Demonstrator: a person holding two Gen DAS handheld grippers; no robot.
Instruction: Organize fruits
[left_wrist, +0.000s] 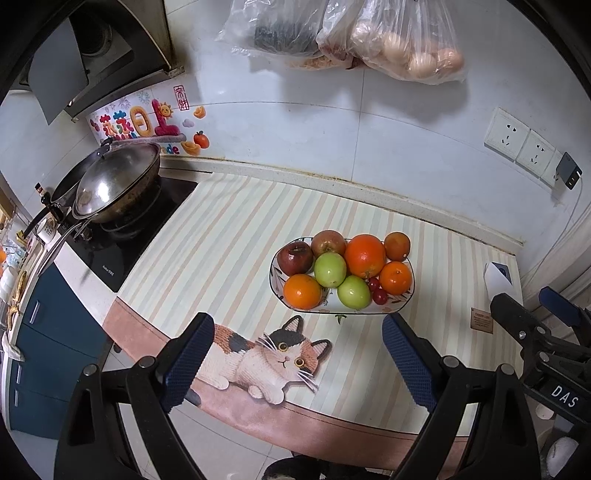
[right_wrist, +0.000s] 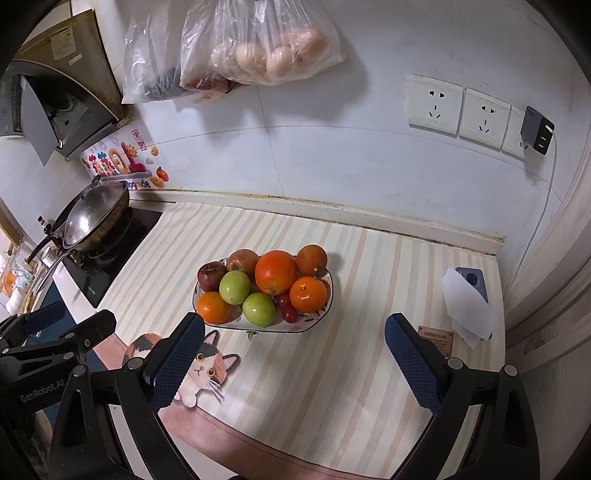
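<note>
A white oval plate (left_wrist: 332, 308) stands on the striped mat, heaped with fruit. On it are a large orange (left_wrist: 365, 256), two green apples (left_wrist: 330, 269), two red apples (left_wrist: 294, 256), smaller oranges (left_wrist: 303, 291) and cherry tomatoes (left_wrist: 378, 295). My left gripper (left_wrist: 298, 322) is open and empty, hovering just in front of the plate. In the right wrist view the same plate (right_wrist: 314, 323) lies straight ahead. My right gripper (right_wrist: 294, 322) is open and empty at the plate's near rim. Each gripper shows at the edge of the other's view: the right gripper (left_wrist: 535, 302) and the left gripper (right_wrist: 74, 317).
The striped mat (left_wrist: 240, 240) has a cat print by the counter's front edge. A lidded wok (left_wrist: 114, 184) sits on the stove at left. Plastic bags (left_wrist: 351, 37) hang on the wall, with wall sockets (left_wrist: 517, 142) at right. A phone under a tissue (right_wrist: 469, 299) lies right of the plate.
</note>
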